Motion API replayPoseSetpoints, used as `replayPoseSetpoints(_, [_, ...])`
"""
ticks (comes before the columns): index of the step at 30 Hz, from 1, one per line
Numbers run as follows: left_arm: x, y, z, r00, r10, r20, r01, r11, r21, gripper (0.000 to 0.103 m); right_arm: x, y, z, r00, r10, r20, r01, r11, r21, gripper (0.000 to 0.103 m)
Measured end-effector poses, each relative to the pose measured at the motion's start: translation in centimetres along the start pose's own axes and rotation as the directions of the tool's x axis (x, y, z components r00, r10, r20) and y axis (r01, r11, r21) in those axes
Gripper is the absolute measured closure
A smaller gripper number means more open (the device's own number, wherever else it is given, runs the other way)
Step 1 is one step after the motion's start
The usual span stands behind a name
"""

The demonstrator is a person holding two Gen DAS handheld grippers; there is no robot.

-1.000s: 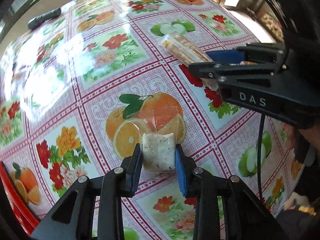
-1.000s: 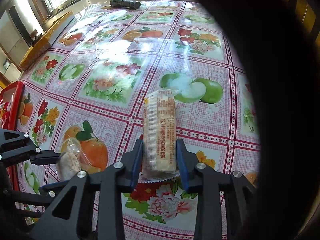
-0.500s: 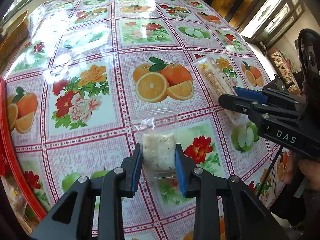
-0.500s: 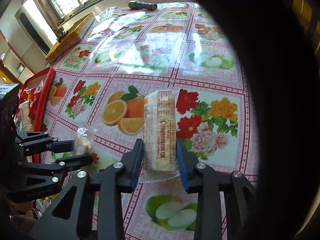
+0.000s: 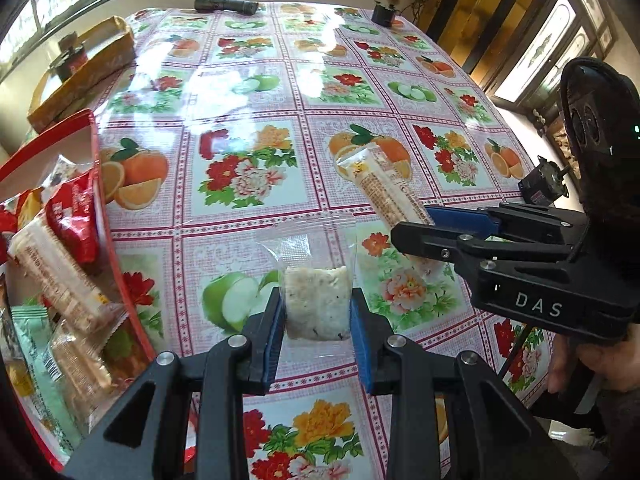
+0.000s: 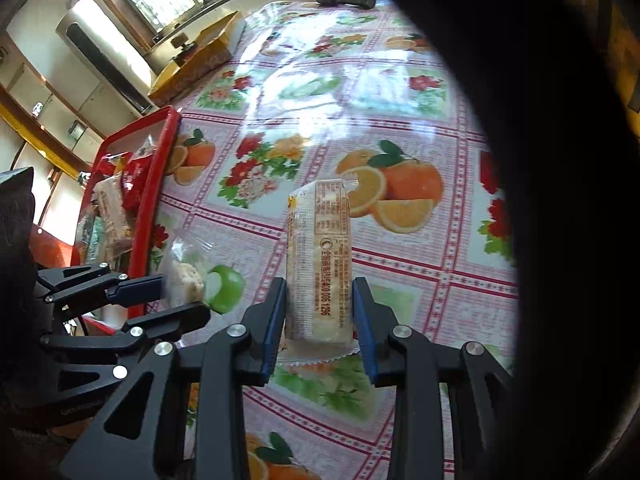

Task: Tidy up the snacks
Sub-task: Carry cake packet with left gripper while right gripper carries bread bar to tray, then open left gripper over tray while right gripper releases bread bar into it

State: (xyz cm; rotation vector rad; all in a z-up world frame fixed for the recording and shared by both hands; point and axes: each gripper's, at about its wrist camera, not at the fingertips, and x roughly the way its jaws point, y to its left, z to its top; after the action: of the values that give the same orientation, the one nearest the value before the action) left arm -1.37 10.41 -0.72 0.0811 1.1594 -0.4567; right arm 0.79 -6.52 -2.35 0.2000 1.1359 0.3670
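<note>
While both tongs are held above the bench (image 5: 248, 92), each one grasps a wrapped snack. The left tongs (image 5: 318, 312) are clenched on a clear packet (image 5: 316, 304) that contains a pale, speckled block; the blue pads press on both sides of the block, and the empty upper part of the wrapper stands up past the fingertips. The right tongs (image 6: 320, 312) are clenched on a long cracker pack (image 6: 320, 264) with printed text on its wrapper; the pack points forward past the pads, and its crimped end shows behind them.

In the left wrist view, the right tongs (image 5: 416, 224) appear at the right side, with the cracker pack (image 5: 380, 192) projecting from them. A hand (image 5: 592, 364) grips the handle below.

A red tray (image 5: 98, 184) sits at the left edge of the bench and holds several wrapped snacks, including red packets (image 5: 72, 216) and long packs. A yellow box (image 5: 84, 72) lies beyond the tray. A black flashlight (image 5: 226, 4) lies at the far edge of the bench. The bench carries a cloth printed with fruit and flowers.
</note>
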Motion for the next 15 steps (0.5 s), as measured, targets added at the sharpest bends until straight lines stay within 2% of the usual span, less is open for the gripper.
replayPoseSetpoints(5, [-2.8,2.9,-0.9,0.998,0.031,0.058,-0.026,0.997,-0.077,0.072,1.0,5.1,1.2,0.996,0.087,-0.003,-0.087,0.994,-0.064,0.068])
replayPoseSetpoints(9, [-4.9,6.7,-1.8,0.993,0.079,0.09,-0.064,0.984,-0.164,0.072,2.3,9.4,2.4,0.984,0.18,-0.015,-0.18,0.978,-0.105,0.068])
replayPoseSetpoints(15, [-6.6,12.8,-3.1,0.978,0.185,0.101,-0.148,0.944,-0.297,0.072,4.9,16.3,3.6,0.966,0.251,-0.064,-0.259,0.944,-0.207,0.067])
